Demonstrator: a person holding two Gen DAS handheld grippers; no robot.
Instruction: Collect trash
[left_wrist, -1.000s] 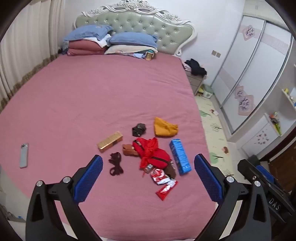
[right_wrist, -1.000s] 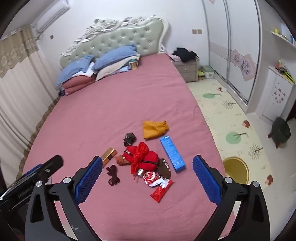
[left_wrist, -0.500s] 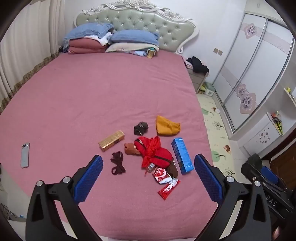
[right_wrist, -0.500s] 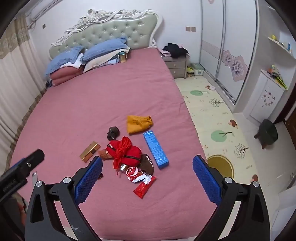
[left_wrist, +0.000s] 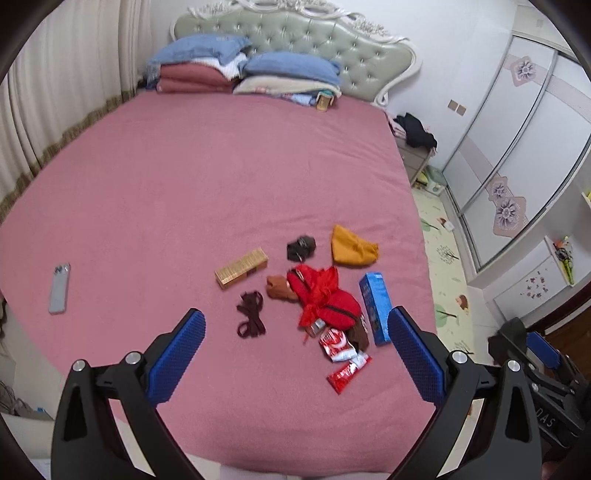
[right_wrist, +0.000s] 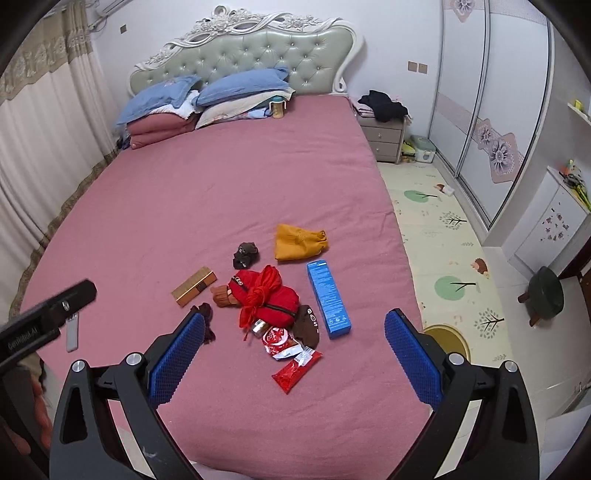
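Left wrist view shows the left gripper (left_wrist: 295, 350) with its blue pads spread wide and nothing between them, hanging over the near edge of the pink bed (left_wrist: 184, 184); the right gripper (right_wrist: 293, 350) is likewise wide open and empty. Nearest lies a red wrapper (left_wrist: 348, 372), its long axis slanting from near-left to far-right, glossy with a white torn end. Just beyond it sits a crumpled red-and-white wrapper (left_wrist: 334, 339), touching a brown sock (left_wrist: 360, 332) and the red pouch (left_wrist: 325, 299) with its knotted red cord. Right of the pouch a blue box (left_wrist: 376, 308) lies flat, its long axis running almost straight away from the camera. Left of the pile a dark ribbon (left_wrist: 251, 314) lies loose, and past it a gold box (left_wrist: 242, 267) slants up to the right. Farther on sit a small dark bundle (left_wrist: 301, 247) and a mustard cloth (left_wrist: 352, 247). A phone (left_wrist: 59, 282) lies well apart near the left edge. Only the right wrist view shows the yellow bin (right_wrist: 448, 341) on the floor mat beside the bed, a dark stool (right_wrist: 545, 293), and white letters on the sock. Pillows (left_wrist: 291, 68) are stacked at the headboard (left_wrist: 295, 37).
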